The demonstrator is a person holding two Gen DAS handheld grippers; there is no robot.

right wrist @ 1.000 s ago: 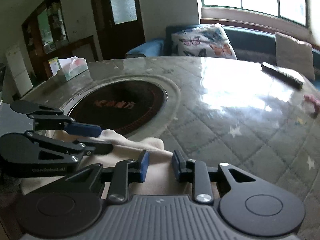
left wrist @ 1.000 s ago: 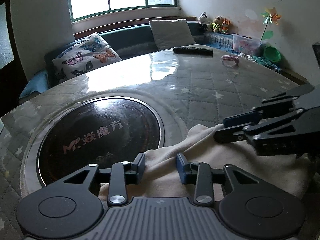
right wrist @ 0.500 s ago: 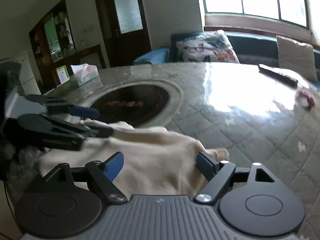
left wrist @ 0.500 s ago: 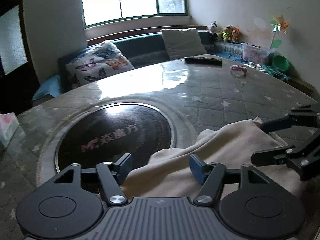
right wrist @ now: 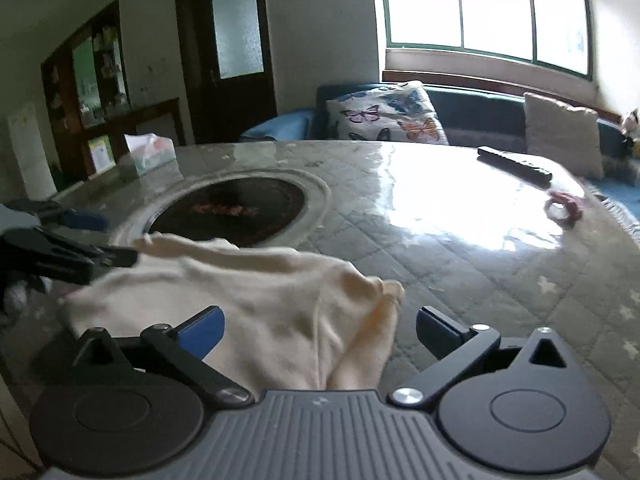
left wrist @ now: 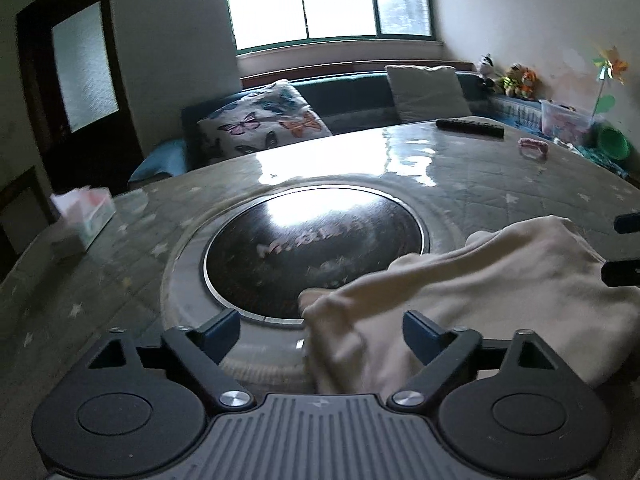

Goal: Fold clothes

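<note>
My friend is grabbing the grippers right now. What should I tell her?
Left hand-held gripper: open, holding nothing.
Right hand-held gripper: open, holding nothing.
The cream cloth lies bunched on the table at the near edge, partly over the dark round plate, between both grippers.
Done: cloth is loosely gathered, no neat fold shows.
Left: grab its edges, fold it flat and tidy.

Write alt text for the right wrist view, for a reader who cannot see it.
The right hand-held gripper, jaws wide open, points over a rumpled cream garment on a quilt-patterned round table. The left hand-held gripper reaches in at the garment's left edge. Behind lie a dark round inset, a tissue box, a remote and a butterfly cushion.
</note>
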